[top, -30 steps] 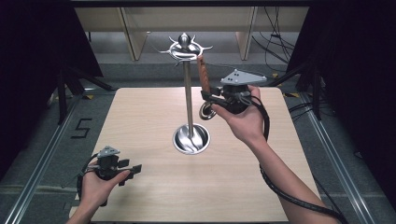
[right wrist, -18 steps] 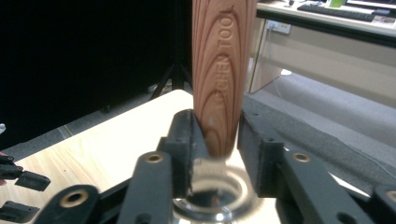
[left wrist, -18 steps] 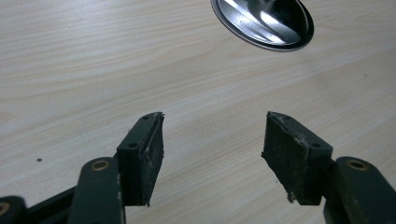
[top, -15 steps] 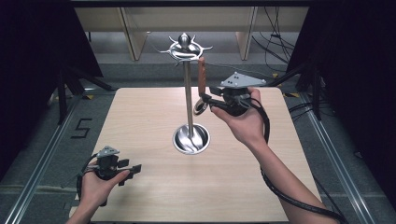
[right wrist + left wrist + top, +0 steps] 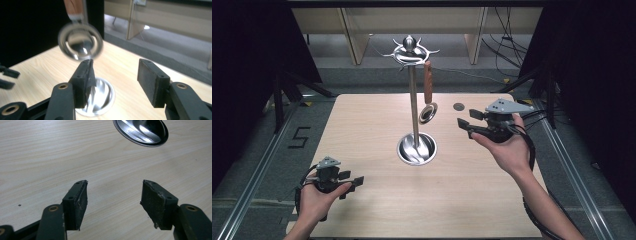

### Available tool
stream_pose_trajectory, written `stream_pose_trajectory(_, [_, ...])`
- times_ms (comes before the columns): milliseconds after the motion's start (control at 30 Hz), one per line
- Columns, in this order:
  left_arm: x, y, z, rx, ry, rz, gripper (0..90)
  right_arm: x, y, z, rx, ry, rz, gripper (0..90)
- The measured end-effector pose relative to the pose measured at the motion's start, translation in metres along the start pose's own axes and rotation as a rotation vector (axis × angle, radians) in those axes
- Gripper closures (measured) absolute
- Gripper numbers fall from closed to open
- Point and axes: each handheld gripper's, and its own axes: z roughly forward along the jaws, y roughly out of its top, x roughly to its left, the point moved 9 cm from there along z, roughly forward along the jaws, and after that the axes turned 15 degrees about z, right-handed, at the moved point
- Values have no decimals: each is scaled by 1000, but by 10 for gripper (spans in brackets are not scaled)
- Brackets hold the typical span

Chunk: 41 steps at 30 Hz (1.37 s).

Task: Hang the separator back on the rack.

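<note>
A metal stand (image 5: 413, 105) with a round base (image 5: 416, 148) rises from the table's middle. A ladle with a wooden handle (image 5: 428, 82) hangs from one of its top hooks, its shiny bowl (image 5: 428, 112) free in the air. My right gripper (image 5: 465, 121) is to the right of the ladle and apart from it; its jaws have just been opening and stand open with nothing between them. In the right gripper view the ladle bowl (image 5: 80, 41) swings blurred beyond the right gripper (image 5: 116, 75). At the front left my left gripper (image 5: 357, 181) (image 5: 113, 195) rests open over bare wood.
A small dark round hole (image 5: 458, 106) marks the table behind the right gripper. Pale wooden furniture legs (image 5: 354, 37) stand beyond the far edge. A floor marking like a 5 (image 5: 299, 137) lies left of the table. The stand base (image 5: 141, 131) lies ahead of the left gripper.
My right gripper let go of the ladle, opened wide and drew away to the right and downward. The ladle now hangs free on the hook. The left hand stayed put.
</note>
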Motion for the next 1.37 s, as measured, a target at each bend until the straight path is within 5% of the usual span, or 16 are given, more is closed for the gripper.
stream_pose_trajectory(367, [-1, 1, 2, -16, 8, -22, 368, -52, -47, -19, 55, -93, 86, 471])
stream_pose_trajectory(500, [0, -2, 0, 13, 0, 7, 367, -69, -63, -25, 71, -121, 124, 466])
stream_pose_trajectory(600, [-2, 1, 2, -16, 8, -23, 367, -88, -83, -30, 90, -155, 171, 465])
stream_pose_trajectory(733, [-1, -2, 1, 15, 4, -8, 366, -103, -97, -33, 94, -177, 188, 461])
stream_pose_trajectory(833, [-2, -1, 3, 1, 8, -27, 366, -112, -110, -35, 115, -196, 218, 460])
stream_pose_trajectory(967, [-1, -4, 2, 27, 0, 2, 366, -123, -122, -36, 114, -209, 244, 460])
stream_pose_trajectory(1067, [-1, -2, 4, 9, 7, -26, 367, -129, -129, -37, 122, -220, 257, 460])
stream_pose_trajectory(1100, [1, -5, 1, 44, -1, 11, 366, -131, -131, -36, 123, -214, 264, 460])
stream_pose_trajectory(1133, [1, -4, 2, 31, 4, 1, 367, -128, -133, -36, 132, -214, 303, 461])
stream_pose_trajectory(1233, [3, -6, 1, 49, -2, 25, 367, -129, -135, -34, 138, -205, 292, 464])
stream_pose_trajectory(1367, [3, -5, 1, 35, 9, 7, 367, -129, -131, -34, 134, -182, 265, 475])
